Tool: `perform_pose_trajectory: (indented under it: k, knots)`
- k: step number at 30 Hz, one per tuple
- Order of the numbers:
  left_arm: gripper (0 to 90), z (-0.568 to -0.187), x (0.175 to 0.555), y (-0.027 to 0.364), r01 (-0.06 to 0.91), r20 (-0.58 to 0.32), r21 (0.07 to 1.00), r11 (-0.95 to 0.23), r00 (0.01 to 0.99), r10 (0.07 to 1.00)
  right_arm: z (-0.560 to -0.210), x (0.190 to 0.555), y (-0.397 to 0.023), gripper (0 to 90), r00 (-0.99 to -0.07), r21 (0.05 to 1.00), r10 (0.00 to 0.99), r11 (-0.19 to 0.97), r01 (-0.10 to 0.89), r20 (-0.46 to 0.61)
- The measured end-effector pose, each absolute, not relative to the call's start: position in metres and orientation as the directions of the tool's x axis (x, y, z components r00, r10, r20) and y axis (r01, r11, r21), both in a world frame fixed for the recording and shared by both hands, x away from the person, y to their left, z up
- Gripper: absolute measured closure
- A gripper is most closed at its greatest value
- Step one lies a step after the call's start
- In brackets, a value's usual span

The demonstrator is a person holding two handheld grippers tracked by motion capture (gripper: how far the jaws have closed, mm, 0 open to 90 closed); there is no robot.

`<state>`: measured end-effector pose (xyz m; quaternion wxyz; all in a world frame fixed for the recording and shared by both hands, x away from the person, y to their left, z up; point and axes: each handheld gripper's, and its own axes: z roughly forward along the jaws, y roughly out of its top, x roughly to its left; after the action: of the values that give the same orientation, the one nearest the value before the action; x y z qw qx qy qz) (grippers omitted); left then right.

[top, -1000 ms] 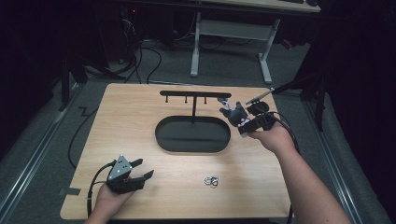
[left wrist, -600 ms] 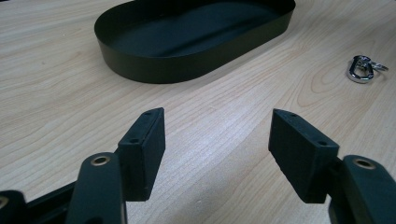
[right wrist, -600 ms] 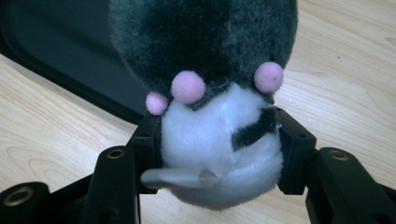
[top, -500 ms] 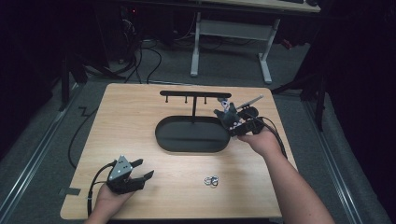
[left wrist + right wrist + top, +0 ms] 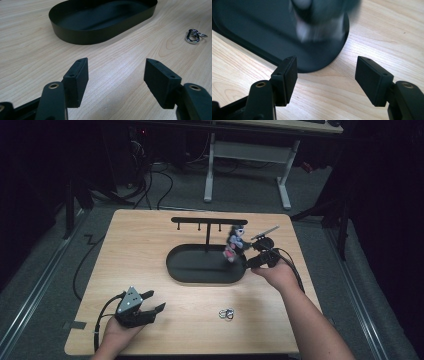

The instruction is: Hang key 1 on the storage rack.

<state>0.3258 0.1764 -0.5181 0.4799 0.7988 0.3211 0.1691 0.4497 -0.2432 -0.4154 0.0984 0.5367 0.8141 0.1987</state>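
- The left gripper [image 5: 150,302] rests low on the wooden table [image 5: 150,245] at the person's near left, its fingers [image 5: 77,80] spread apart with bare wood between them.
- Ahead of those fingers lies the black oval tray [image 5: 82,37]; off to their right sits a small metal key ring [image 5: 193,36], well apart from both pads.
- From the tray rises a black stand with a hooked crossbar [image 5: 207,220].
- A small blurred figure-like charm [image 5: 234,242] shows above the tray's right end, just ahead of the right gripper [image 5: 247,254] and free of its jaws.
- The right gripper's fingers [image 5: 288,75] stand wide apart and have just been opening, nothing between them; the tray's rounded end [image 5: 332,55] lies just beyond their tips, the blurred charm [image 5: 317,25] above it.
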Motion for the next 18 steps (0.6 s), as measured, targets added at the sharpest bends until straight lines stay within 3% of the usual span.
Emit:
perform_pose_trajectory:
  k: [10, 18]
  knots:
    - [37.0, -0.518, 0.326, 0.174, 0.351, -0.042, 0.875, -0.333, 0.741, 0.671, -0.412, 0.413, -0.252, 40.9, -0.446, 0.498, 0.895, 0.382, 0.779, 0.012]
    - [37.0, -0.517, 0.327, 0.175, 0.361, -0.058, 0.878, -0.315, 0.733, 0.678, -0.436, 0.364, -0.272, 45.3, -0.426, 0.628, 0.905, 0.32, 0.71, 0.02]
